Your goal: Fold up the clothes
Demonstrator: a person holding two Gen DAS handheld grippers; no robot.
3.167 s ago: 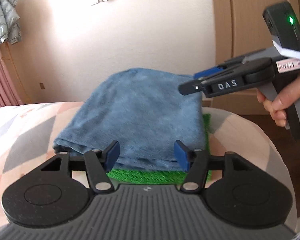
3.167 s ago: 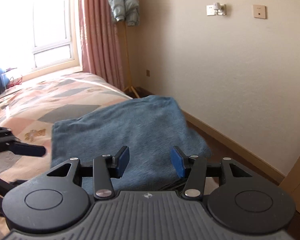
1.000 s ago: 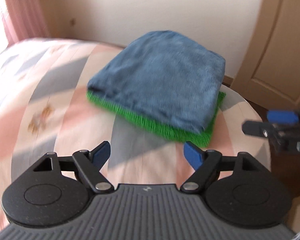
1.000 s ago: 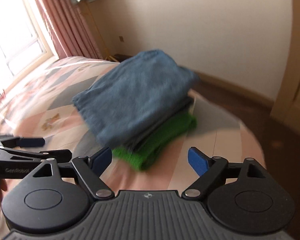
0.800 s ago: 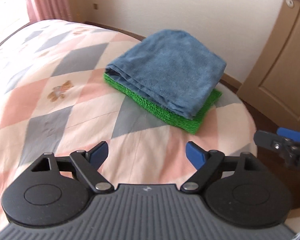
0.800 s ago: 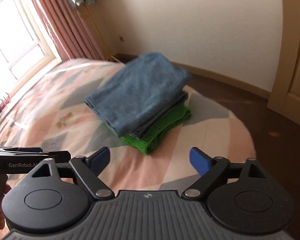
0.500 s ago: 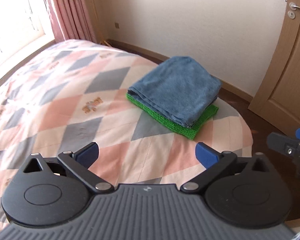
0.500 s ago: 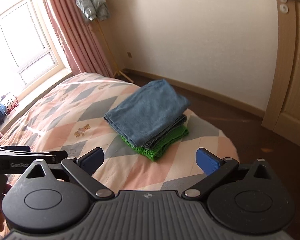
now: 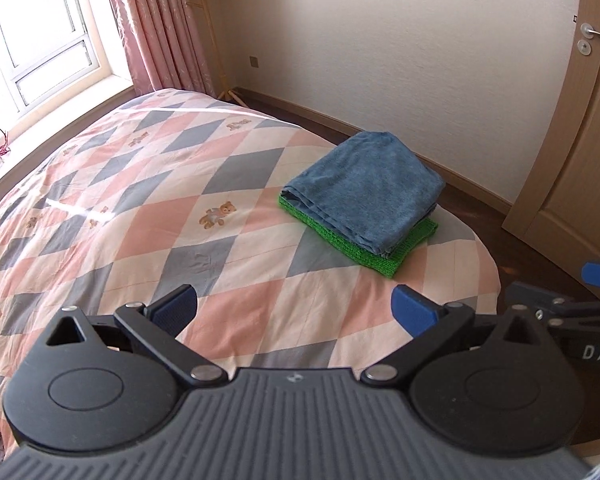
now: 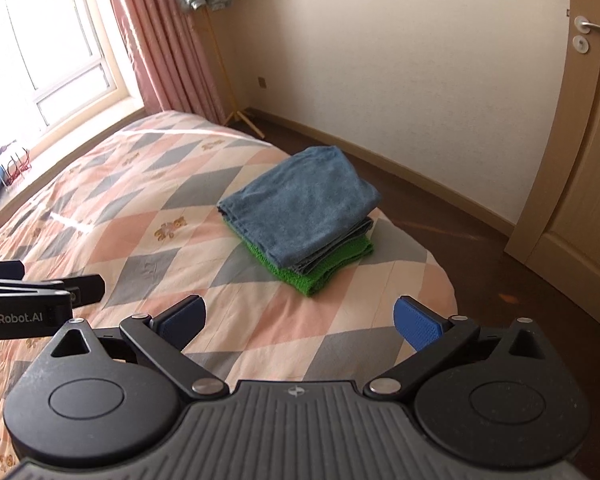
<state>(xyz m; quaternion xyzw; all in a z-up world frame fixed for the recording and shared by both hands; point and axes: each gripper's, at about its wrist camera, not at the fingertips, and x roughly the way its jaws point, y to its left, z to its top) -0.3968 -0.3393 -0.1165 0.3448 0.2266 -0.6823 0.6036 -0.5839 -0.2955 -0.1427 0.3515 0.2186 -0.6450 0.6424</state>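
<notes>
Folding step apparently complete: the blue folded garment [image 9: 364,196] lies stacked on the green knit [image 9: 380,254] at the quilt's [image 9: 148,216] one-o'clock corner, while left gripper [image 9: 294,308] and right gripper [image 10: 300,318], both spread wide and empty, need fresh clothing next.

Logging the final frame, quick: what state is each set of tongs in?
Left tongs: open, holding nothing.
Right tongs: open, holding nothing.
</notes>
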